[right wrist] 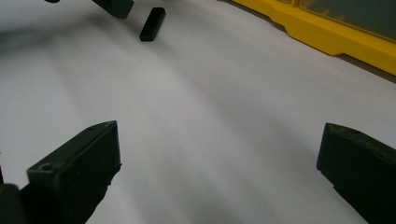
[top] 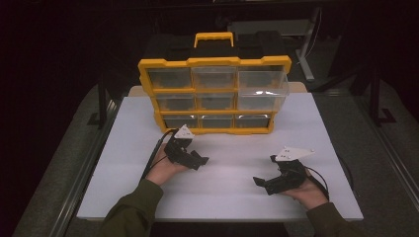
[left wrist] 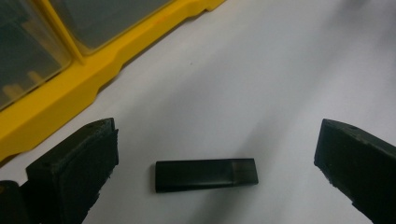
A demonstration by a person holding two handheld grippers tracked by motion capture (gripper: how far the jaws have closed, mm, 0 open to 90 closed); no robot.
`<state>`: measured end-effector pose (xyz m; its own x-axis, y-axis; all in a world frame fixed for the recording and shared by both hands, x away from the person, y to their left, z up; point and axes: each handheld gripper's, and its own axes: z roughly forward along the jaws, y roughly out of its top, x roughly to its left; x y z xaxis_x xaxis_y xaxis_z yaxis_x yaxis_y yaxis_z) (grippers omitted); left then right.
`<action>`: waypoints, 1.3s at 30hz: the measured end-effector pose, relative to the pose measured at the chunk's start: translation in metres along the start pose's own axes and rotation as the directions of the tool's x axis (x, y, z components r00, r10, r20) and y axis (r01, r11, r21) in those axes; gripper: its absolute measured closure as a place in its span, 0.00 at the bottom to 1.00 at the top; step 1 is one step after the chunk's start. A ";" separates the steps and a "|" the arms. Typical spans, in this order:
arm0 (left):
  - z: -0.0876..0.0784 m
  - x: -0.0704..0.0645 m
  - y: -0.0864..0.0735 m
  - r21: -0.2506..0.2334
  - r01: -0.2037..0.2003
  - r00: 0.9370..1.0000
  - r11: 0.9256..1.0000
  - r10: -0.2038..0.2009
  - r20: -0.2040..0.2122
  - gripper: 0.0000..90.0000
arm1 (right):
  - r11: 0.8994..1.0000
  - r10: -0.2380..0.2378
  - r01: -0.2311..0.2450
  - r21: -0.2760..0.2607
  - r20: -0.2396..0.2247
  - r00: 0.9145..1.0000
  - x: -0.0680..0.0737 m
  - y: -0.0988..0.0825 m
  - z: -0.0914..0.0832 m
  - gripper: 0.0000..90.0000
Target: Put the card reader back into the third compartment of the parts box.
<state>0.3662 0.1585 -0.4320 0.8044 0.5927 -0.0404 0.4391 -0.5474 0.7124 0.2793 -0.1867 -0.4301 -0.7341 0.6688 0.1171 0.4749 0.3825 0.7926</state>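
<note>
Hard to make out much of the small black stick point(left wrist: 206, 174) from the high view, the left gripper point(top: 197, 160) pretty much sits over it there. In the left gripper view it's clear enough: a flat black bar lying on the white table point(left wrist: 261, 79), right between the two jaws and a little ahead of them, touching neither. One end looks slightly more see-through than the rest, like a cap, but I can't tell what it is. The jaws are spread wide apart, nothing in them.

Right gripper point(top: 262, 182) is spread wide too, holding nothing, just bare table between its jaws. From its own camera the stick point(right wrist: 152, 24) shows far ahead and off to its left, with a bit of the other gripper cut off by the top edge just beside it.

The yellow organizer box point(top: 214, 96) stands upright beyond both grippers, and its bottom frame runs close past the left gripper's left jaw in that gripper's view. The clear drawers are too dim to see inside, in all views. The top right drawer point(top: 263, 83) sticks out further than the others. Its black and yellow handle point(top: 213, 38) fades into a dark background. Nothing lies between the left gripper and the stick.
</note>
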 end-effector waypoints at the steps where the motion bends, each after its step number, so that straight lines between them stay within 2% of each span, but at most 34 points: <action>1: 0.001 0.000 0.000 0.008 -0.003 1.000 1.000 0.003 -0.004 0.00 | 1.000 -0.001 0.001 0.000 0.000 1.000 0.000 0.000 0.000 0.00; 14: 0.012 0.001 -0.007 0.061 0.004 1.000 0.998 -0.002 -0.030 0.00 | 1.000 -0.001 0.001 0.001 0.002 1.000 0.000 0.000 0.000 0.00; 23: 0.016 -0.001 -0.009 0.086 -0.004 1.000 0.996 0.007 -0.030 0.00 | 1.000 -0.002 0.002 0.001 0.001 1.000 0.000 0.000 0.000 0.00; 36: 0.015 -0.004 -0.010 0.102 -0.031 0.999 0.994 0.033 -0.026 0.16 | 1.000 0.000 0.000 -0.002 0.003 1.000 -0.001 0.000 -0.001 0.00; 39: 0.015 -0.003 -0.010 0.103 -0.032 0.999 0.994 0.034 -0.025 0.17 | 1.000 -0.001 0.001 -0.001 0.003 1.000 -0.001 0.000 -0.001 0.00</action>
<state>0.3648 0.1534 -0.4498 0.8086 0.5883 0.0019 0.4525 -0.6239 0.6372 0.2791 -0.1878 -0.4297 -0.7330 0.6705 0.1145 0.4737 0.3824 0.7934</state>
